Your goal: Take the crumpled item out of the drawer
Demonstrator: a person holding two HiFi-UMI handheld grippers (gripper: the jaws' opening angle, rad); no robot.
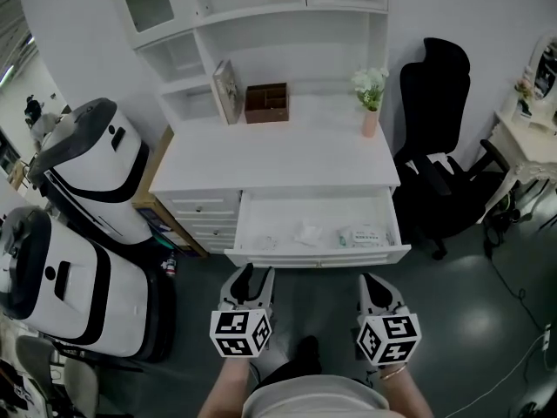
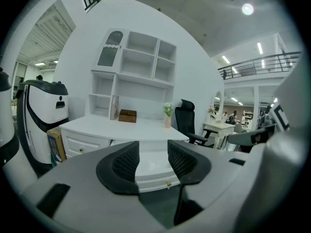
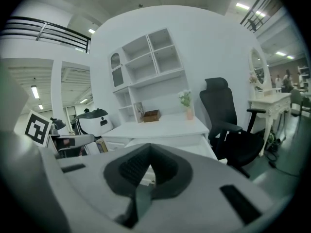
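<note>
**Drawer open, crumpled item not yet reached**

The white desk (image 1: 278, 151) fills the middle of the head view. Its wide drawer (image 1: 318, 256) is pulled out from the front edge, so the opening part of the job looks done. What remains is the reach, the grip and the lift out.

Inside the drawer, a pale crumpled item (image 1: 309, 232) lies near the middle of the drawer floor. It is probably the thing to take, though it is small and faint here. A flat printed packet (image 1: 364, 234) lies towards the drawer's right end, apart from the crumpled item.

Both grippers are held low in front of the drawer's front edge, well short of it and touching nothing. They point forward and slightly down at the desk.

The left gripper (image 1: 254, 277) faces the drawer's left half. Its jaws stand wide apart with only the drawer front seen between them.

The right gripper (image 1: 372, 279) faces the right half. Its jaws are drawn together at the tips and carry nothing.
</note>
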